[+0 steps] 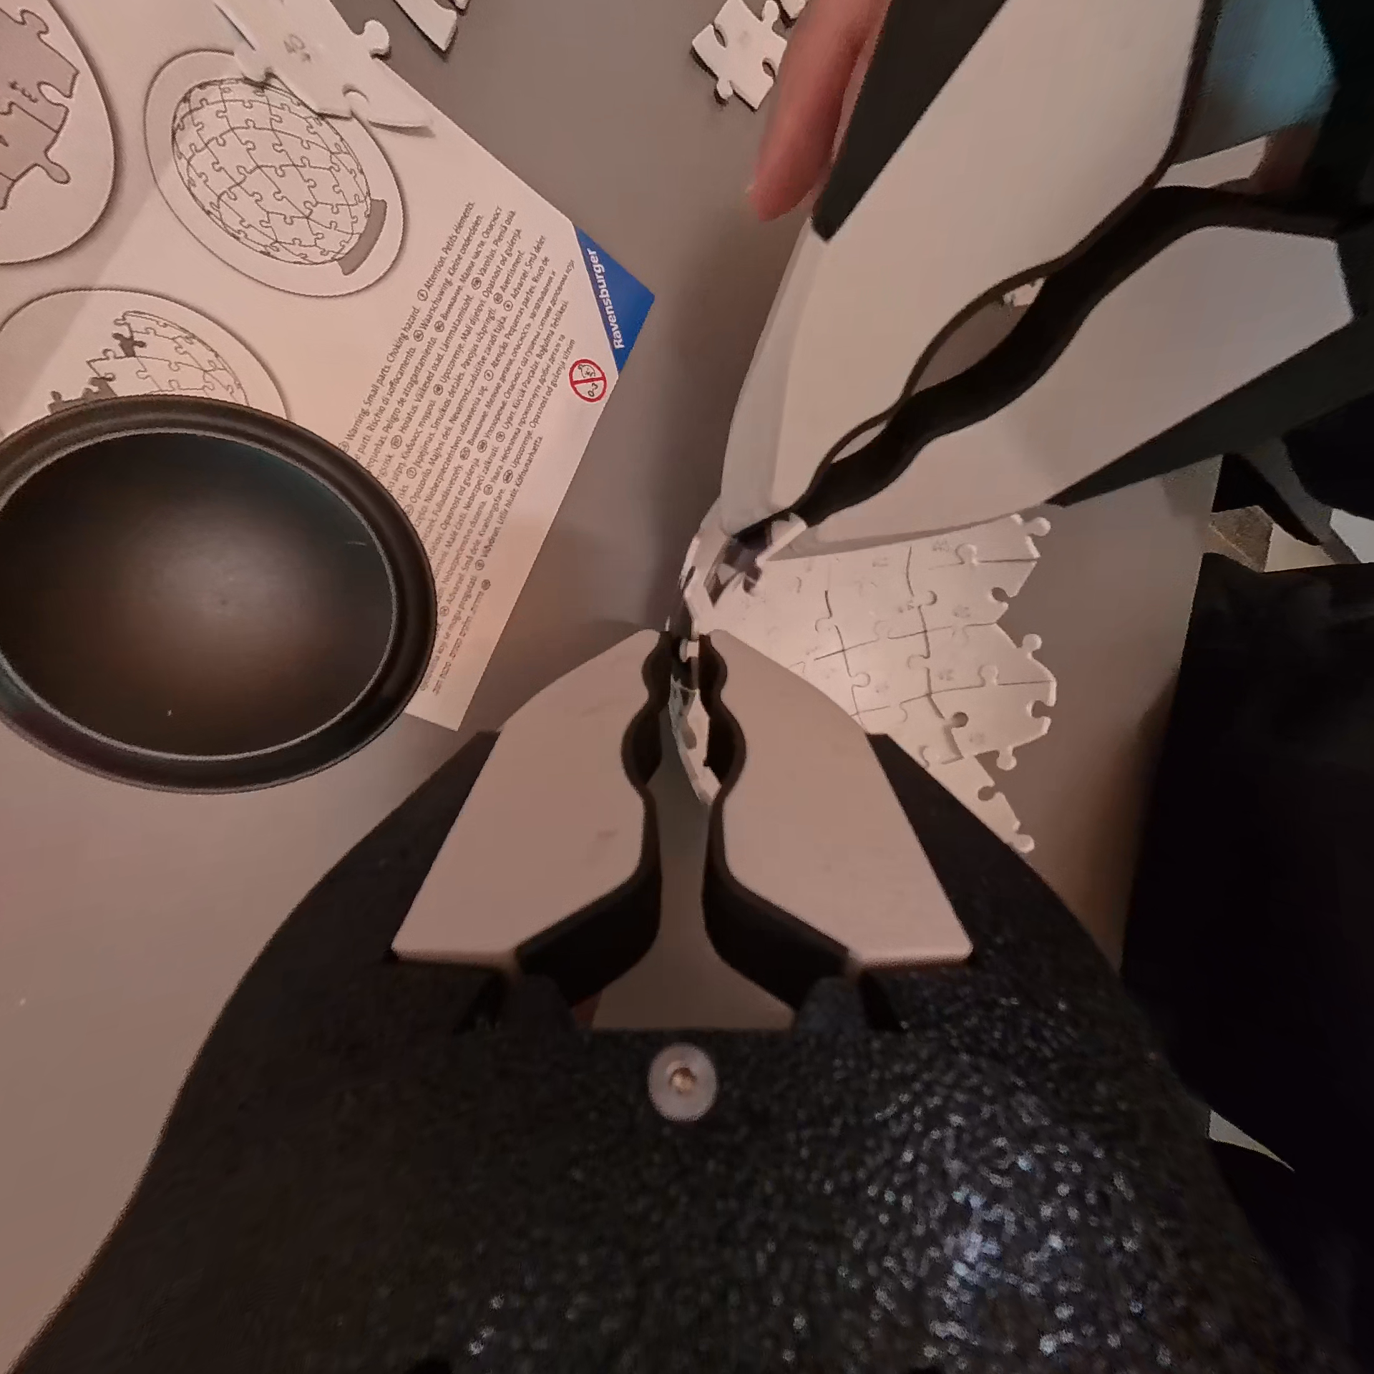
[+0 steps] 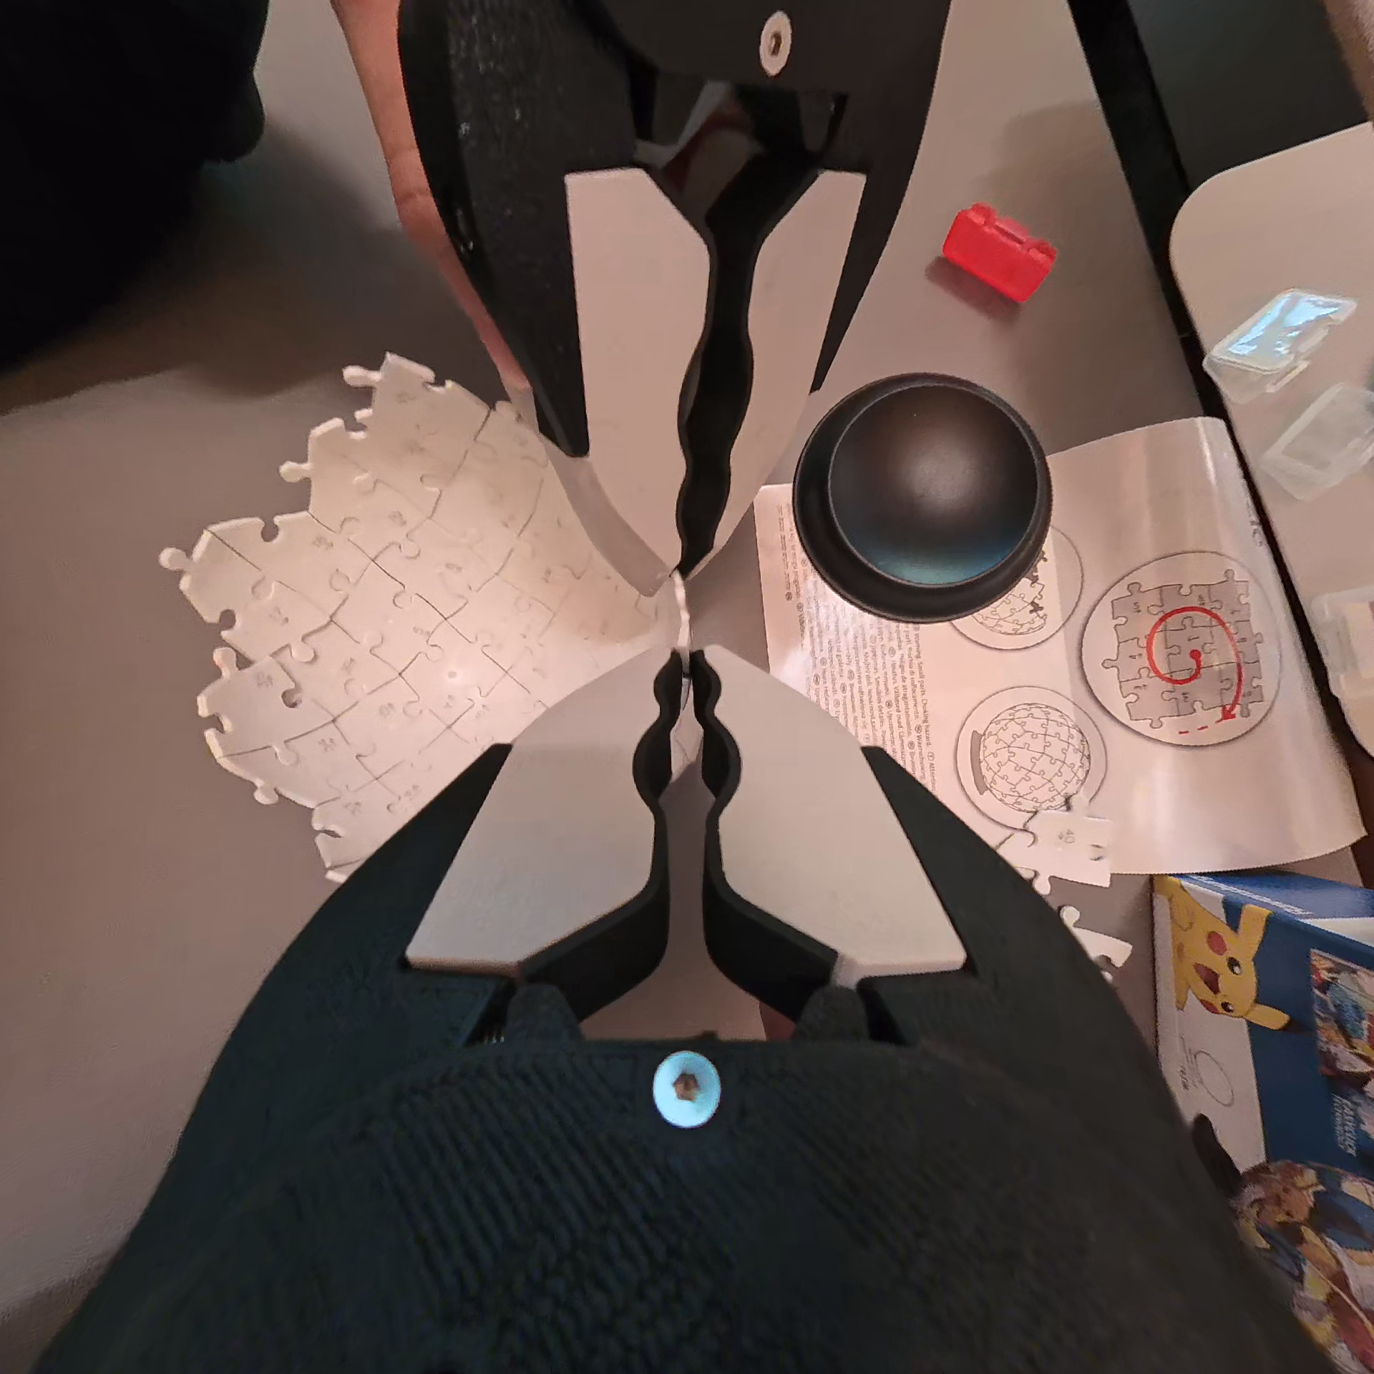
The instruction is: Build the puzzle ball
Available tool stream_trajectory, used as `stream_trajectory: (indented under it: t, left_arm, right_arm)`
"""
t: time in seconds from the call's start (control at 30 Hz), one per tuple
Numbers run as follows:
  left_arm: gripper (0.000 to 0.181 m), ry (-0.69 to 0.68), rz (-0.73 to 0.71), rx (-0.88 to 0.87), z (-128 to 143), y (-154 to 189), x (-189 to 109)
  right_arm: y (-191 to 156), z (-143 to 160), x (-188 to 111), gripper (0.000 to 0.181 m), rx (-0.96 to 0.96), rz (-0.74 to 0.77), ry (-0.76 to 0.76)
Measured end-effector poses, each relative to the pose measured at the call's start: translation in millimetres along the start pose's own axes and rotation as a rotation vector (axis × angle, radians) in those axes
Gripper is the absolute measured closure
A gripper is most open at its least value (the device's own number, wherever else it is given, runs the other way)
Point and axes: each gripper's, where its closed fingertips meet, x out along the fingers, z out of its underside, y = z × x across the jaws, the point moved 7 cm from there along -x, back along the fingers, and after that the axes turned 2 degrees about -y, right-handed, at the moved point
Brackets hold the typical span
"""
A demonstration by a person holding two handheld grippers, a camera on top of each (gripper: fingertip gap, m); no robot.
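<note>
The partly built puzzle ball [image 2: 401,632] is a curved white shell of joined pieces with a jagged open edge, seen from its inside; it also shows in the left wrist view [image 1: 929,654]. My left gripper [image 1: 682,654] is shut on the shell's rim. My right gripper [image 2: 688,658] is shut on the same rim right beside it. The two sets of tips nearly touch: the right gripper [image 1: 751,539] comes in from the upper right, and the left gripper [image 2: 678,576] comes in from the top. Whether a separate piece sits between the tips is hidden.
A black round stand [image 1: 201,595] [image 2: 922,491] rests on the instruction sheet [image 1: 446,297] [image 2: 1160,669]. Loose white pieces [image 1: 312,67] [image 2: 1071,840] lie nearby. A red block [image 2: 996,249], clear plastic boxes [image 2: 1279,342] and the puzzle box [image 2: 1264,1041] sit at the right. A finger [image 1: 803,111] shows. Only a small space, under 4 cm, lies between the two pairs of fingers.
</note>
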Motion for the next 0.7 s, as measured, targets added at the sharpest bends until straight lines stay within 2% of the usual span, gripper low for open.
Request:
stream_trajectory:
  t: [0.57,0.7]
  left_arm:
    - [0.174,0.027,0.049,0.108,-2.4,-4.0,6.2]
    - [0.168,0.016,0.047,0.158,-3.7,-5.0,6.1]
  right_arm:
    - [7.7,8.0,6.7,0.178,-0.04,-0.036,-0.032]
    - [8.0,8.4,6.7,0.178,-0.047,-0.042,-0.038]
